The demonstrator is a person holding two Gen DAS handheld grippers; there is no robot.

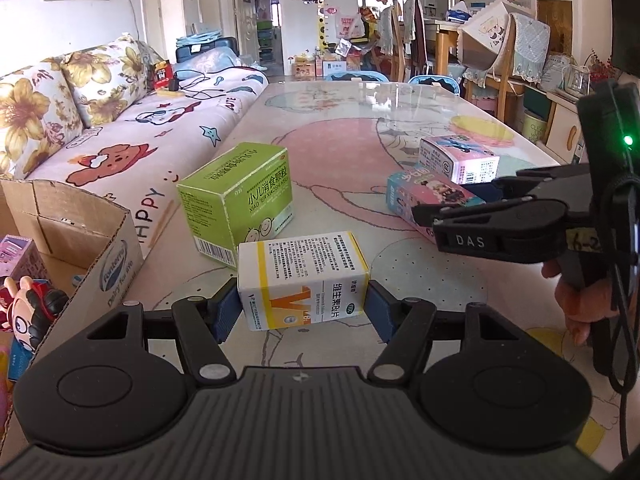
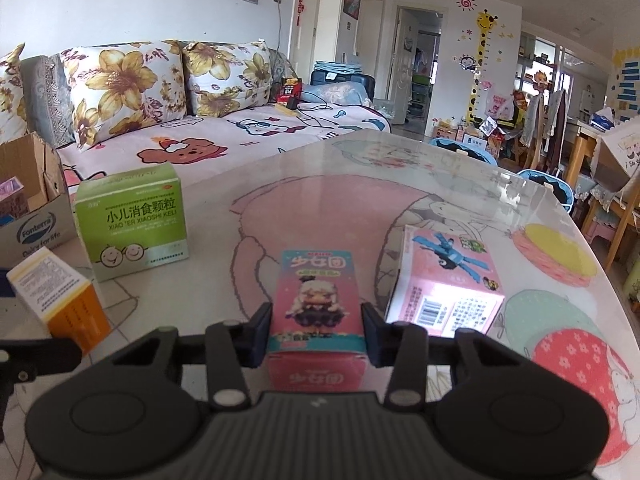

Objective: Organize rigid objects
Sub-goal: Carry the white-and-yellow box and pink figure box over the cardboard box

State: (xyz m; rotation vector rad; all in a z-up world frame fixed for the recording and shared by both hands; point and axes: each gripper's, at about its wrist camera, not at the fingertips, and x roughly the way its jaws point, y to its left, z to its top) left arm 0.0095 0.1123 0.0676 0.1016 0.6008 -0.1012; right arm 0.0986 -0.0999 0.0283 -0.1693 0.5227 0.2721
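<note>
My left gripper is shut on a white and orange vitamin box that rests on the table. A green medicine box stands just behind it. My right gripper is shut on a pink and teal doll box lying flat on the table; the same box shows in the left wrist view with the right gripper on it. A pink toy box with a blue dragonfly lies just right of the doll box.
An open cardboard carton with toys inside stands at the table's left edge; it also shows in the right wrist view. A sofa runs along the far left side. Chairs stand at the table's far end.
</note>
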